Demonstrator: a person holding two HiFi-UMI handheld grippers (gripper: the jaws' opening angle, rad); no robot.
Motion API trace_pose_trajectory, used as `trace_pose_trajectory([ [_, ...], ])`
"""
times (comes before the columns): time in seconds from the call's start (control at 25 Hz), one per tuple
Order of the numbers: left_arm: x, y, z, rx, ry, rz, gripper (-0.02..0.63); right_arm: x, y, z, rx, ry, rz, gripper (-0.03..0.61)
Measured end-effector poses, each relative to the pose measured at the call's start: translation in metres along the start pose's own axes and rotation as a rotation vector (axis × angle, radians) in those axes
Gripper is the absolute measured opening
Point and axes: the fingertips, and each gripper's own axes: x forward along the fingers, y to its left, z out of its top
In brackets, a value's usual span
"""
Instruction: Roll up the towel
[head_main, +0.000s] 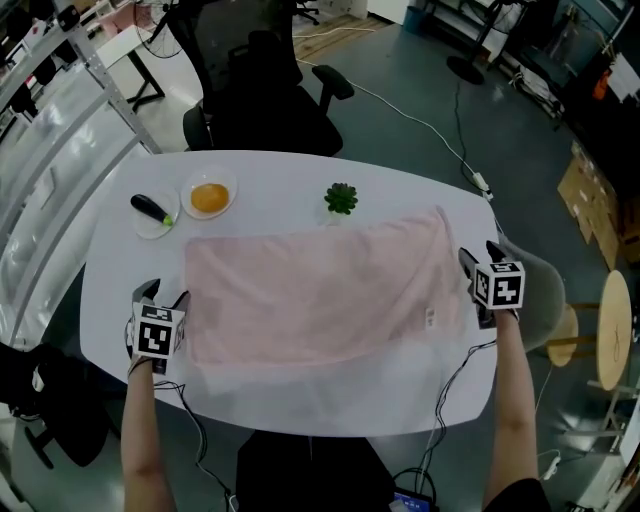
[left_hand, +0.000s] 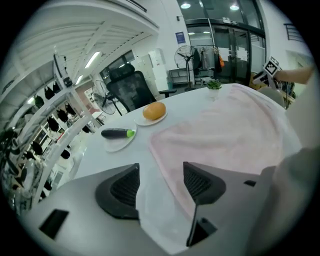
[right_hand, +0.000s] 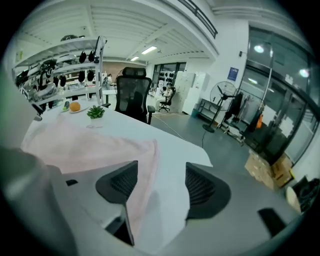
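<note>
1. Head view first: the pink towel lies spread flat across the middle of the white tabletop, unrolled, with a paler strip along its lower edge.
2. The left gripper is at the towel's left edge, in the lower left of the frame. The right gripper is at the towel's right edge, centre right.
3. Left gripper view: its jaws are spread wide and pinch nothing. The towel's edge and bare tabletop show in the gap, and the pads stand clear of the cloth.
4. Right gripper view: its jaws are wide apart too. The towel's edge runs up through the gap, close to the left-hand jaw, and is not gripped.
5. At the upper left of the tabletop, a plate carries an orange round item. Just beside it, a second plate holds a dark green-tipped item.
6. A small green plant stands just above the towel's upper edge, near the centre.
7. A black office chair stands past the tabletop, at the top of the frame.
</note>
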Motion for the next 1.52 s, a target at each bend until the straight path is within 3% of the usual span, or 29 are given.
trace_pose_trajectory([
  [0.16,-0.029,-0.014,-0.039,-0.130,0.023,0.023,0.301,-0.032,0.003,-0.040,0.049,0.001,0.033,0.311],
  [0.36,-0.061,-0.031,-0.068,-0.314,-0.009,0.021,0.301,-0.072,0.014,-0.081,0.120,-0.015,0.060,0.305],
  [0.64,-0.069,-0.059,-0.121,-0.561,0.012,-0.005,0.297,-0.099,0.040,-0.122,0.217,-0.031,0.051,0.284],
  [0.8,-0.069,-0.064,-0.139,-0.705,-0.008,0.027,0.222,-0.100,0.050,-0.134,0.264,-0.017,0.065,0.275],
  [0.96,-0.065,-0.066,-0.140,-0.866,-0.050,0.002,0.213,-0.089,0.052,-0.144,0.328,0.023,0.079,0.267],
  [1.2,-0.048,-0.078,-0.143,-0.851,0.004,0.010,0.212,-0.065,0.050,-0.157,0.422,0.084,0.097,0.207],
  [1.44,-0.050,-0.074,-0.148,-0.831,0.023,0.056,0.137,-0.050,0.063,-0.162,0.347,0.173,0.106,0.147],
  [1.48,-0.049,-0.075,-0.148,-0.827,0.023,0.048,0.123,-0.050,0.064,-0.160,0.335,0.176,0.111,0.129],
  [1.52,-0.049,-0.076,-0.147,-0.827,0.023,0.040,0.076,-0.051,0.066,-0.159,0.324,0.179,0.116,0.070],
])
